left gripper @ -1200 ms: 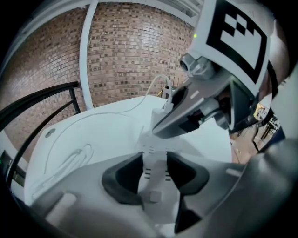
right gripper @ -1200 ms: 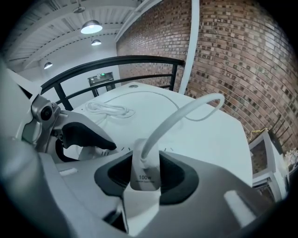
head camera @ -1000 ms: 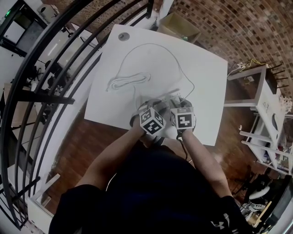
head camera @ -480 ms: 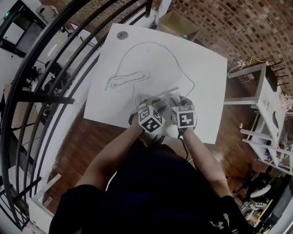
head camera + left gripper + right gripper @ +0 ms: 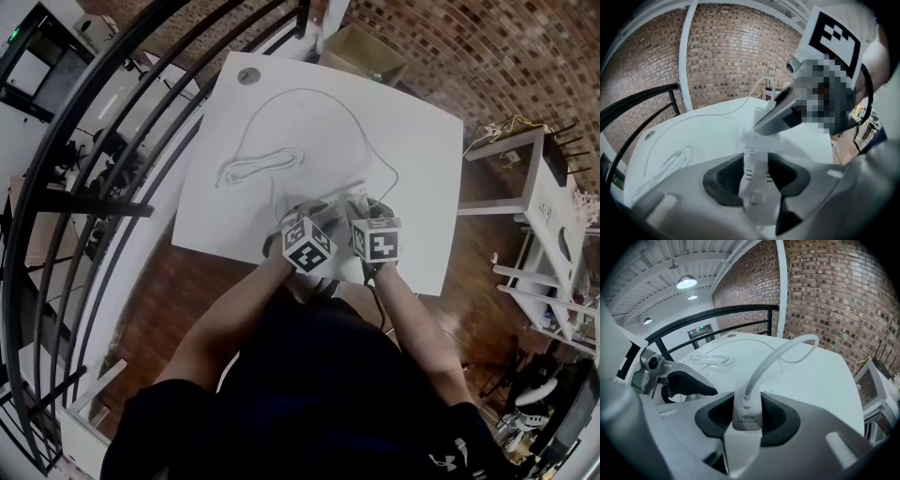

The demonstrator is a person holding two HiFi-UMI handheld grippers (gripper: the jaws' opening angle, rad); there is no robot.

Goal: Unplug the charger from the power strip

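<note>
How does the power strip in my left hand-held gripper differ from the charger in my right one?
The long flat white plastic power strip carries socket slots and a square button; the short white charger block carries 100W print. A white cable arches from the charger's top; none leaves the power strip where gripped. Shared: both white, clamped in the left hand-held gripper and right hand-held gripper.

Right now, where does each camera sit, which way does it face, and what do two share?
Left gripper view: on the left gripper, facing the brick wall along jaws shut on the power strip; right gripper shows.
Right gripper view: on the right gripper, along jaws shut on the charger; left gripper shows.
Head view: on the person's head, steeply down at the white table; forearms, both grippers show.
Shared: all show the coiled cable.
</note>
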